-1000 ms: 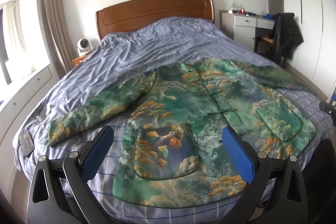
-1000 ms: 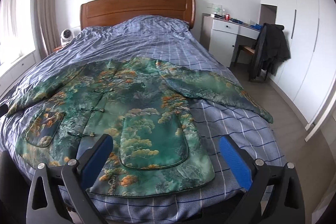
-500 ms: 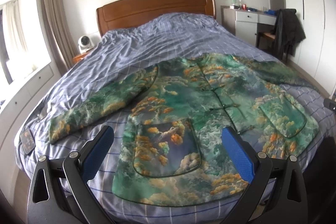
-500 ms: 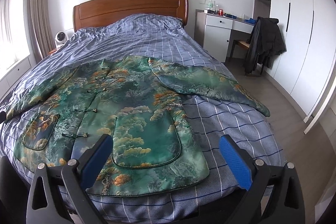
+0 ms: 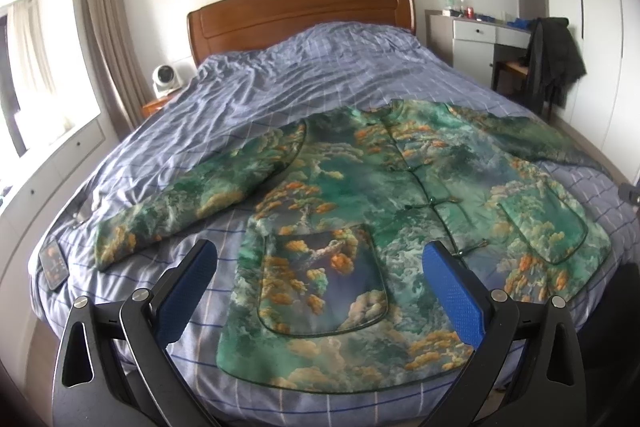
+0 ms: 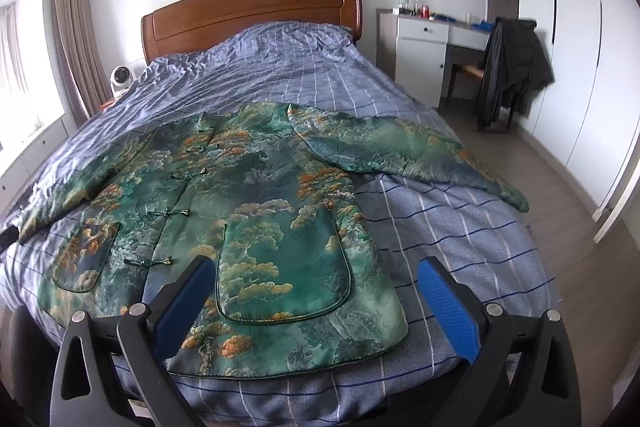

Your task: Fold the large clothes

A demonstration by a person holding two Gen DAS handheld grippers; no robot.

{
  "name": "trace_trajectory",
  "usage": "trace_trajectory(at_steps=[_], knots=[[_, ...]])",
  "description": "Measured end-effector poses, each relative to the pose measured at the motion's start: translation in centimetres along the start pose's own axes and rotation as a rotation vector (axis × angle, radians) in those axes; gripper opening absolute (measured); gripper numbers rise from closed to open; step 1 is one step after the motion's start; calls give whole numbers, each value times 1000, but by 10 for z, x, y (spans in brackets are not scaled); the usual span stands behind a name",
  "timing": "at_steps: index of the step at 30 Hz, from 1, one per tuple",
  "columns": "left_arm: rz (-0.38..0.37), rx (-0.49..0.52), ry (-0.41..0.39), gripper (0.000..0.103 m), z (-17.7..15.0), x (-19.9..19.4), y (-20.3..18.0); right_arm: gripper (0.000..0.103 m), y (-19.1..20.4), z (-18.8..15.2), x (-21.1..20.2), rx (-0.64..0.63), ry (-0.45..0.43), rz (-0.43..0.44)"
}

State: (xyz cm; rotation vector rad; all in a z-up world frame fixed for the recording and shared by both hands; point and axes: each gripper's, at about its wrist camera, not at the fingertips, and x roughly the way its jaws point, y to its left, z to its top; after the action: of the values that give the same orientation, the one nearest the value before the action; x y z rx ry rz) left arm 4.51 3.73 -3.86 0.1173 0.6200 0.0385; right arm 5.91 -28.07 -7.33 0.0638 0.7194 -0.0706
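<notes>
A green jacket (image 5: 360,195) with an orange tree pattern lies flat, front up, across the foot of the bed, both sleeves spread out sideways. In the right wrist view the same jacket (image 6: 256,211) shows its right sleeve (image 6: 404,151) reaching toward the bed's right edge. My left gripper (image 5: 320,267) hovers open above the jacket's lower left pocket, holding nothing. My right gripper (image 6: 312,283) is open too, above the lower right pocket near the hem. Neither touches the cloth.
The bed (image 5: 280,83) has a blue checked cover and a wooden headboard (image 5: 300,11). A phone (image 5: 52,263) lies at its left edge. A small fan (image 5: 164,83) sits on a nightstand. A desk and a chair with a dark coat (image 6: 508,67) stand at right.
Both cameras have tilted or drawn back slightly, so the jacket sits a little lower and farther in view. The jacket itself has not moved. Both grippers stay open.
</notes>
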Motion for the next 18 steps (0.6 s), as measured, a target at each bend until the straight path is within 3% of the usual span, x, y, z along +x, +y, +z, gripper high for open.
trace_trajectory(at_steps=[4, 10, 14, 18], knots=[[4, -4, 14, 102, -1, 7, 3, 103, -41, 11, 6, 62, -7, -28], [3, -15, 47, 102, -2, 15, 2, 103, -155, 31, 27, 285, -1, -92], [12, 6, 49, 102, -2, 15, -5, 103, -253, 35, 67, 614, 30, -14], [24, 31, 63, 102, -3, 18, -11, 101, -324, 18, 111, 926, 36, 79]])
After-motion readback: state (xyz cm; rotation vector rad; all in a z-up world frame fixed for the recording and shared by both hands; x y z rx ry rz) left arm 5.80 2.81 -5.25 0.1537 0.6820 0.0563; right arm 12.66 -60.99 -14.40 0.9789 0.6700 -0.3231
